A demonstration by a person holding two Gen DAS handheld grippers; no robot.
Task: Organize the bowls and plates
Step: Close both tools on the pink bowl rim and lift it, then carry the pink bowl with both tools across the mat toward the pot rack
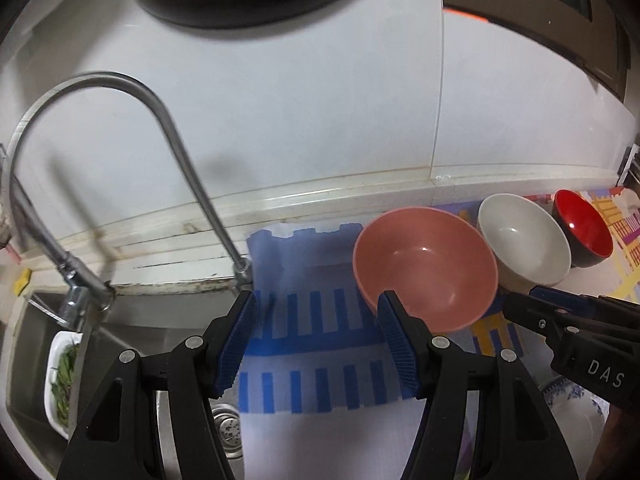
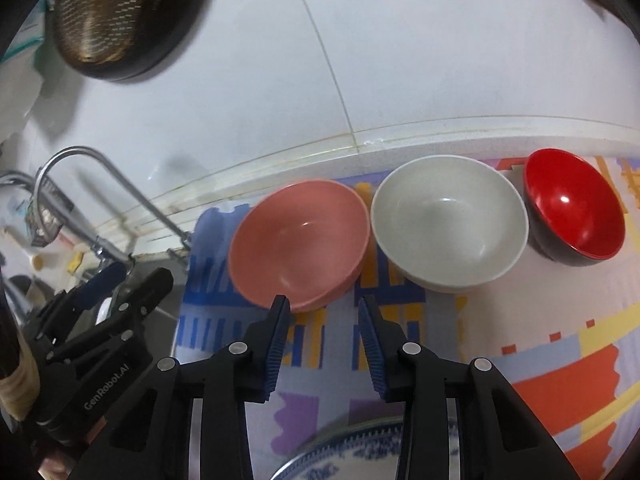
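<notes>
Blue-padded fingers of the right gripper [image 2: 324, 312] hang spread over a patterned countertop mat [image 2: 560, 380], nothing between them, their tips just short of the near rim of a pink bowl [image 2: 300, 240]. That bowl sits upright at the left end of a row along the tiled wall: beside it an off-white bowl [image 2: 448, 220], their rims close together, then a smaller bowl, red inside and black outside [image 2: 574, 208], slightly apart at the right. All three appear empty and glossy, each catching a highlight. A blue-and-white patterned plate [image 2: 352, 452] shows at the bottom edge, partly hidden behind the right gripper's arms. The left gripper [image 1: 316, 308] also stands open and empty above a blue-striped section of mat, its right finger overlapping the pink bowl's near rim in the left wrist view; whether it touches cannot be told. A curved steel faucet [image 1: 120, 92] arches over the sink [image 1: 32, 360] at left, where a white dish of greens [image 1: 62, 376] rests. A dark round pan [image 2: 116, 20] hangs on the wall above.
</notes>
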